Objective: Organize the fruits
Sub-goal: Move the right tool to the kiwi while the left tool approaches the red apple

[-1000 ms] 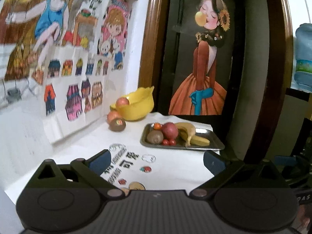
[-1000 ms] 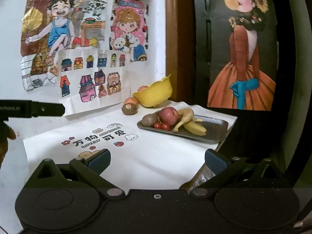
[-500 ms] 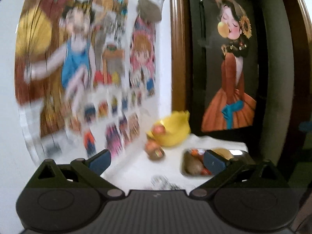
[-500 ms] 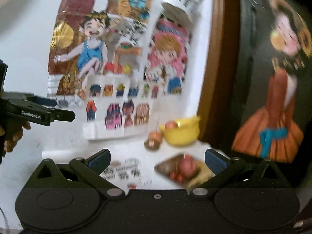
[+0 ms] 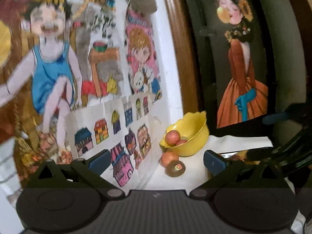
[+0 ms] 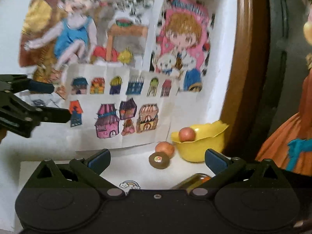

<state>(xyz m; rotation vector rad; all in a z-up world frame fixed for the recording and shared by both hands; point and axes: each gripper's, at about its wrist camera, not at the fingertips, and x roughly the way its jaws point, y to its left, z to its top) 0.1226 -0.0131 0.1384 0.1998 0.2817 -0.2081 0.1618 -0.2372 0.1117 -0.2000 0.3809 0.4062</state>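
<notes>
both grippers are empty, jaws spread wide; the left gripper and right gripper hang above the table, aimed at the back corner; ahead of the right gripper, just past its fingertips and a little right of centre, lies a kiwi with a sticker on top; an apple touches it from behind; further right stands the yellow bowl with another apple on its rim side; the tray sits low and right, mostly hidden behind the right finger; from the left gripper the kiwi and bowl lie between the fingers, toward the right one.

the step looks like an approach to the loose fruit; to do it well, pick one gripper, centre the kiwi between the jaws, come down straight so the apple behind is not nudged into a roll, close gently across its widest part; keep the other gripper back, since the two are near each other.
</notes>
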